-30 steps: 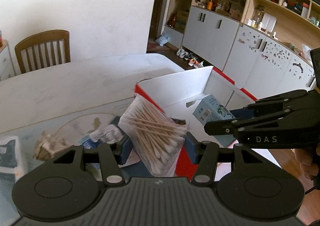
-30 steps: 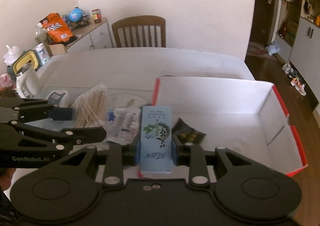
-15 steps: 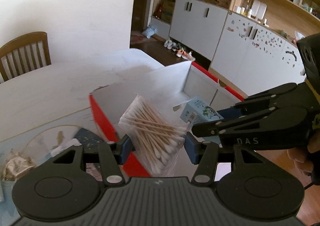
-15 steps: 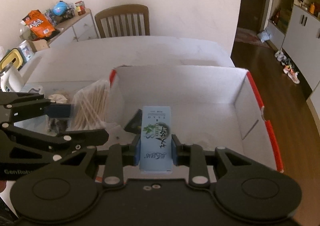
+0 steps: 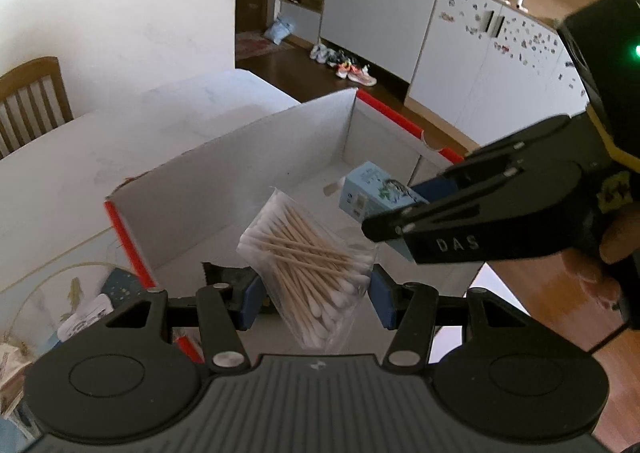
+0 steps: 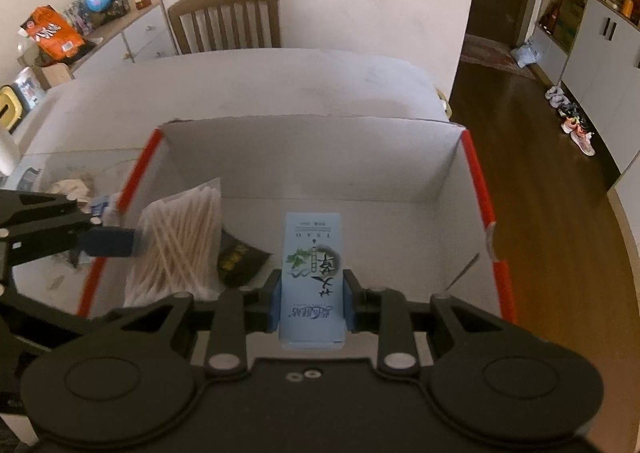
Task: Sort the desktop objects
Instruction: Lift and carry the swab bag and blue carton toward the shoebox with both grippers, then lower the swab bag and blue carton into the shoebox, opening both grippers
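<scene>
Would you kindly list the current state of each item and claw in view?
Left claw: shut on the bag of cotton swabs, held above the box.
Right claw: shut on the blue carton.
White box: open-topped.
Dark packet: lying inside the box.

Clear bag of cotton swabs point(image 5: 310, 265) and pale-blue carton point(image 6: 313, 277) above white box point(image 6: 304, 157)

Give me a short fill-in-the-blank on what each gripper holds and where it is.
1. The left gripper is shut on a clear bag of ____.
2. The right gripper is shut on a light ____ carton.
3. Both grippers are held over the open white ____ with red edges.
4. A small ____ packet lies inside it.

Missing words: cotton swabs; blue; box; black
</scene>
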{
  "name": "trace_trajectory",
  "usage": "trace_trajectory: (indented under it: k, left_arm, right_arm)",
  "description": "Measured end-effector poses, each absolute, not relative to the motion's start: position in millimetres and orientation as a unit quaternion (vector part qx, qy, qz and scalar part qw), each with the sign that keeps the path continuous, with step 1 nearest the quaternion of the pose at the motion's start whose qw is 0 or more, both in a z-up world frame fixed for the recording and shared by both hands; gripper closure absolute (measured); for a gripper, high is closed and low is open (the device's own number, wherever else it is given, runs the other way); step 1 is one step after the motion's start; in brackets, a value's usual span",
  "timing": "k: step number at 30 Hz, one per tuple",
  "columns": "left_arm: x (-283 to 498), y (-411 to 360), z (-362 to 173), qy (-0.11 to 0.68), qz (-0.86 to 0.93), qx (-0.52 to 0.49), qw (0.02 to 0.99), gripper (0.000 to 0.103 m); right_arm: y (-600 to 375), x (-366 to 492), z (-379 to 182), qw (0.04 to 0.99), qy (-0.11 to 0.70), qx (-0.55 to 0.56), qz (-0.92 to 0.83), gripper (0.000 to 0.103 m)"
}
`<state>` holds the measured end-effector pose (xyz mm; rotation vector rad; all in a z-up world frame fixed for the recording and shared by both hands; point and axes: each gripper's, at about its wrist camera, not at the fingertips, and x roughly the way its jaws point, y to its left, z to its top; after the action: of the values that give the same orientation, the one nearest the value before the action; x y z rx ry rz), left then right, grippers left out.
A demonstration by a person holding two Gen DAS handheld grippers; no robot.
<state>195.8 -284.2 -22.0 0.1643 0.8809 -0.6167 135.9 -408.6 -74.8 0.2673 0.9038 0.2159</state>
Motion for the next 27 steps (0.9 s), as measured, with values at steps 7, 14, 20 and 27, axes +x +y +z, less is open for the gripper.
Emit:
trace_trajectory:
  k: [7,14,20,27]
  left_arm:
    - [209.6,-297.2,-38.0,0.437,-0.295,0.113,0.842,0.049]
    - [226.7,-315.3,-46.6,0.461,-0.315,0.136,0.819,0.049]
    - [235.6,-326.1,-55.1,0.483,-0.315,0.153,0.803,0.049]
    - [243.6,-333.9,-71.0,0.519,-0.309,0.175,0.777,0.049]
  right_arm:
    - [-414.8,156.5,-93.3,0.879,0.452,0.125,0.089,0.075]
    - [-417.7,173.4,-105.0,0.873,0.463,0.13,0.08,0.075]
    - [-411.5,188.0,-113.0,0.864,0.481,0.131,0.075,0.075]
    - [-405.1,202.1,-122.6,0.853,0.498,0.135,0.075,0.075]
